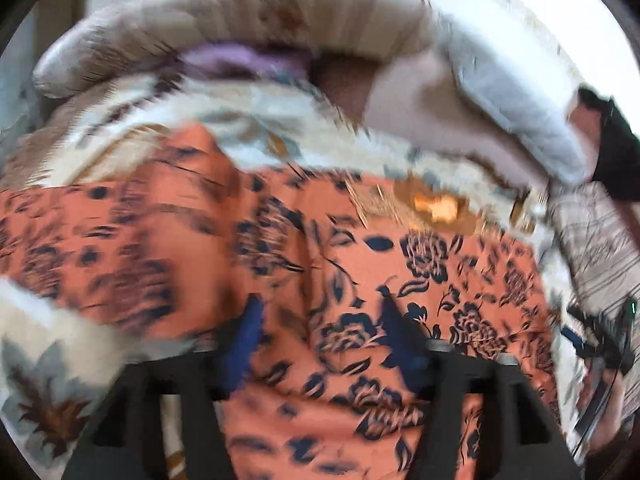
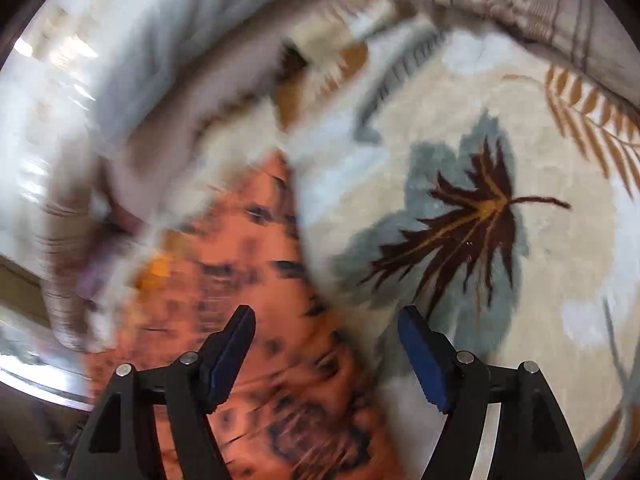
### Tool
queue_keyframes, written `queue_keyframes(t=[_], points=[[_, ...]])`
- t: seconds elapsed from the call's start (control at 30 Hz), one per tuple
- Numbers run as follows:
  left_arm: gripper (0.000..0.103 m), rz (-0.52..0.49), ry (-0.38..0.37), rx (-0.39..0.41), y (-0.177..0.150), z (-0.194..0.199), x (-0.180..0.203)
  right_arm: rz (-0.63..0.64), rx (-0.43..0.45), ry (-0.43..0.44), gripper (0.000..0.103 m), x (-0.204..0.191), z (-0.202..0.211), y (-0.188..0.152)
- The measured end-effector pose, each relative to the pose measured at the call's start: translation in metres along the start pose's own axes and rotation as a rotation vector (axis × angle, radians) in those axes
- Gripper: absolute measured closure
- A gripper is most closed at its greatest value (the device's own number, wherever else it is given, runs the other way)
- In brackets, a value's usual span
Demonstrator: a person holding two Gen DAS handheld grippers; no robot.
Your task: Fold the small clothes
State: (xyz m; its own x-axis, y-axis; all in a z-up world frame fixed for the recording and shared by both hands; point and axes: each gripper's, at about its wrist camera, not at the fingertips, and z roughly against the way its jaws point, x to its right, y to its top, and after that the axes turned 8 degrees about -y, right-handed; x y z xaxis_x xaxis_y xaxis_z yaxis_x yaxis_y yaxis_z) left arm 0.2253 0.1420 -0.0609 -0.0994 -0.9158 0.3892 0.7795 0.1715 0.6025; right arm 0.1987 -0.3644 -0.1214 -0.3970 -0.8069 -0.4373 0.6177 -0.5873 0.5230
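Observation:
An orange garment with dark blue flowers (image 1: 360, 280) lies spread on a cream blanket with leaf prints (image 1: 52, 400). My left gripper (image 1: 320, 320) is open right over the garment, its blue pads (image 1: 248, 332) apart with cloth showing between them. In the right wrist view the same orange garment (image 2: 248, 280) is blurred, running up the lower left. My right gripper (image 2: 326, 320) is open over the garment's right edge, where it meets the blanket (image 2: 540, 160). Whether either gripper touches the cloth is unclear.
A grey-white quilt roll (image 1: 500, 92) and a purple cloth (image 1: 240, 60) lie behind the garment. A striped beige cloth (image 1: 600, 248) lies at the right, also in the right wrist view (image 2: 520, 0). The other gripper (image 1: 604, 340) shows at the right edge.

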Motion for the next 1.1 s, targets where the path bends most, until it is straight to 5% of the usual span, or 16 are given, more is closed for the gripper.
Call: queue_keyframes(t=[0.1,0.23,0.43,0.6,0.9,1.0,1.1], points=[[0.032,0.117,-0.032,0.098,-0.008,0.045,-0.042,0.109,0.094,0.057,0.017,-0.027,0.04,-0.047],[0.032,0.37,-0.035,0.195,-0.014,0.083,-0.131,0.262,0.043,0.123,0.017,-0.063,0.043,-0.12],[0.032,0.815,-0.106,0.328,-0.023,0.107,-0.27,0.45,0.009,0.035,0.017,-0.078,0.02,-0.173],[0.032,0.928,-0.099,0.365,-0.016,0.092,-0.317,0.408,0.009,0.075,0.016,-0.062,0.017,-0.165],[0.034,1.003,0.059,0.364,-0.003,0.074,-0.327,0.417,0.006,0.076,0.013,-0.065,0.017,-0.169],[0.097,0.951,0.19,0.265,0.01,0.067,-0.328,0.413,0.006,0.08,0.013,-0.066,0.016,-0.169],[0.099,0.87,0.249,0.269,0.022,0.071,-0.32,0.406,0.007,0.089,0.013,-0.065,0.016,-0.169]])
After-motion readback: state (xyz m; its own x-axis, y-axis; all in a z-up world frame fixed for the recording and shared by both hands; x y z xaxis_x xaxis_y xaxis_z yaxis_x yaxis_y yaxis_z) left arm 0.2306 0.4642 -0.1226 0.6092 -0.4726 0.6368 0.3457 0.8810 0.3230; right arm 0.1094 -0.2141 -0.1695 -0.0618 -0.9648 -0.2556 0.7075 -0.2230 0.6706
